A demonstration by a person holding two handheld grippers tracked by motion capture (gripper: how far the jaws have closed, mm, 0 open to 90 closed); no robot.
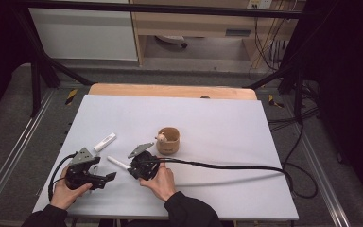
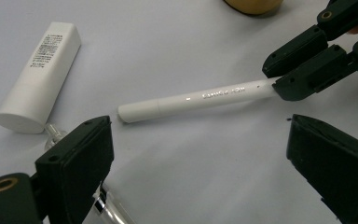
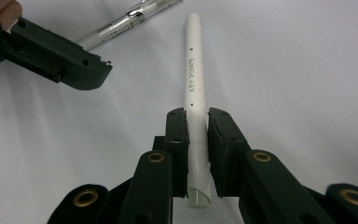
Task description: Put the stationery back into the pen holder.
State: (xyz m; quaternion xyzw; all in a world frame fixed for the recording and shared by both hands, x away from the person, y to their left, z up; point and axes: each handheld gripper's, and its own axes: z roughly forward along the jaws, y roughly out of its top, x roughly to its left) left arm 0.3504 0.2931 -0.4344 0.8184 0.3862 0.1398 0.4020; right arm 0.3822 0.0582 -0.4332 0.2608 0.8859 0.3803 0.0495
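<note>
White squat plastic tube (image 1: 105, 142): lies at ten o'clock of the left gripper (image 1: 105, 178), untouched.

Left gripper: jaws wide apart, nothing between them.

Slim white plastic pen (image 3: 194, 88): lies flat on the white tabletop (image 1: 227, 118), at nine o'clock of the right gripper (image 1: 131, 168). Judged light, rigid, smooth and inclined to roll; best taken across the barrel near one end.

Right gripper: jaws nearly together, clamped on the pen's end.

Round wooden cup (image 1: 168, 140): at one o'clock of the right gripper.

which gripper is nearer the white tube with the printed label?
Left. The left gripper sits just below the white tube, fingers open. The right gripper is farther right, shut on the white pen.
</note>
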